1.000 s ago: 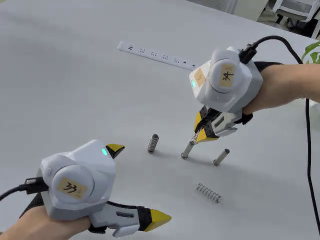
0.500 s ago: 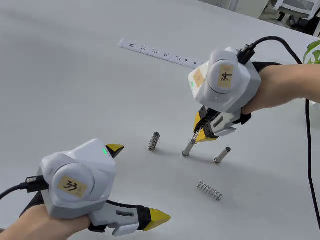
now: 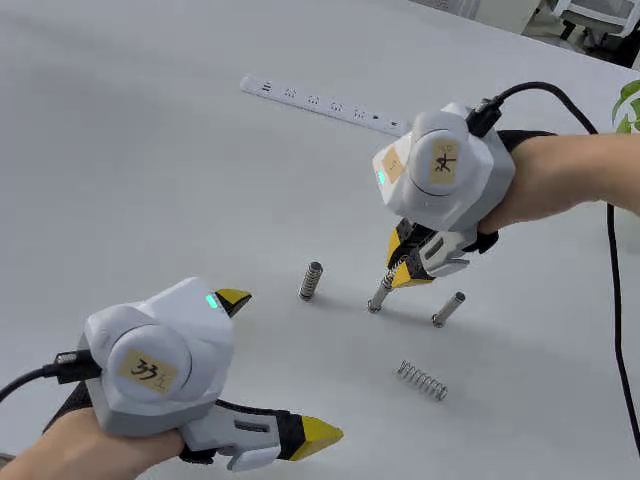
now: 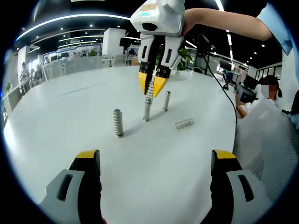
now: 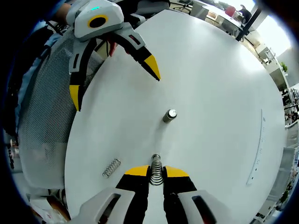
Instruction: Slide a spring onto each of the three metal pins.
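Observation:
My right gripper [image 3: 408, 268] is shut on a small spring [image 3: 392, 273], held upright over the middle pin [image 3: 378, 296]. In the left gripper view the spring's [image 4: 149, 92] lower end meets the top of that pin [image 4: 147, 111]. In the right gripper view the spring [image 5: 156, 169] sits between my yellow fingertips, with the pin's top [image 5: 155, 157] just past it. The left pin [image 3: 311, 281] wears a spring. To the right, a third pin [image 3: 447, 309] stands bare. A loose spring [image 3: 421, 381] lies on the table. My left gripper [image 3: 276, 366] is open and holds nothing, near the front.
A white power strip [image 3: 320, 102] lies far back on the grey table [image 3: 150, 180]. A black cable [image 3: 616, 300] runs down the right side from my right gripper. The left gripper view has chairs and a seated person [image 4: 268, 100] beyond the table's right edge.
My right gripper has come down slightly with the spring over the middle pin. The left gripper has stayed where it was.

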